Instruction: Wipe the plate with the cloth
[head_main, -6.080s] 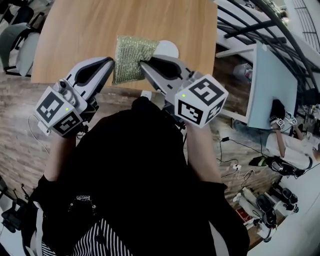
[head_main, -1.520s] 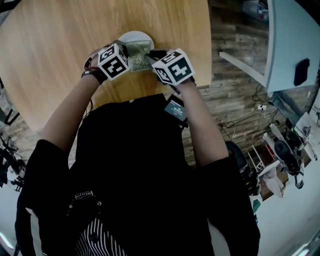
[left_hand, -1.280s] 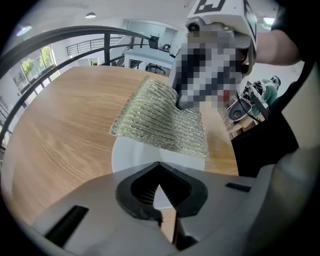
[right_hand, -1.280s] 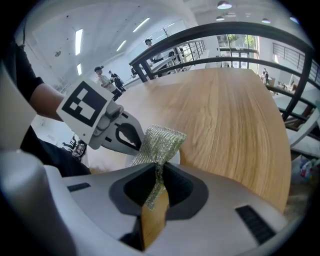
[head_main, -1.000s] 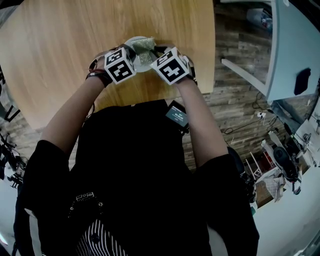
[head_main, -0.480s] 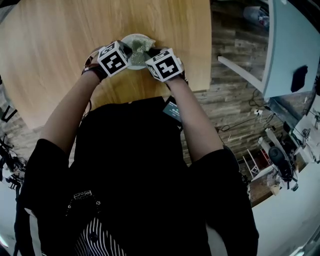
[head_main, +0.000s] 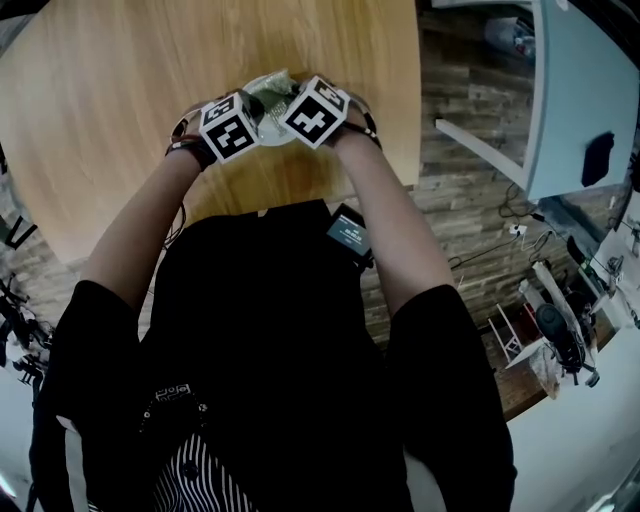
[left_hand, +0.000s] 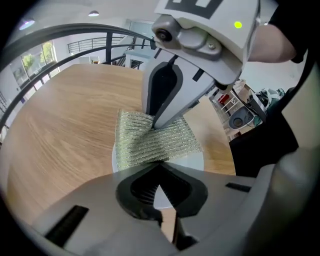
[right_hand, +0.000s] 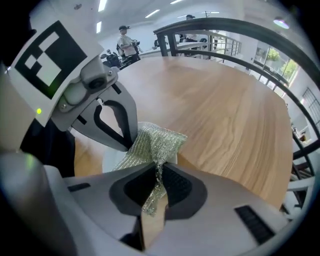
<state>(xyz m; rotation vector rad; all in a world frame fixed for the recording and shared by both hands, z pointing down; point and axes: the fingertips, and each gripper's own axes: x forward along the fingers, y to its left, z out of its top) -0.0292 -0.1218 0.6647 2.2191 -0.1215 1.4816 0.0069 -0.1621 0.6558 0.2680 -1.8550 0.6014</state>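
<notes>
A small white plate (left_hand: 192, 161) lies on the round wooden table (head_main: 120, 100). My left gripper (left_hand: 159, 189) is shut on its near rim. A green glittery cloth (left_hand: 145, 140) is spread over the plate's far half. My right gripper (right_hand: 156, 186) is shut on a bunched edge of the cloth (right_hand: 156, 142) and presses it onto the plate (right_hand: 111, 159). In the head view both marker cubes sit close together over the plate, hiding most of it; a corner of the cloth (head_main: 262, 88) shows beyond them.
The plate sits near the table's front edge, with bare wood to the left and beyond. A grey-blue panel (head_main: 570, 90) and floor clutter (head_main: 560, 340) stand to the right. A dark railing (left_hand: 75, 37) curves behind the table. People (right_hand: 125, 40) are far off.
The right gripper has dragged the cloth back and forth over the plate, its cube shifting left and up. The left gripper has stayed at the plate's rim.
</notes>
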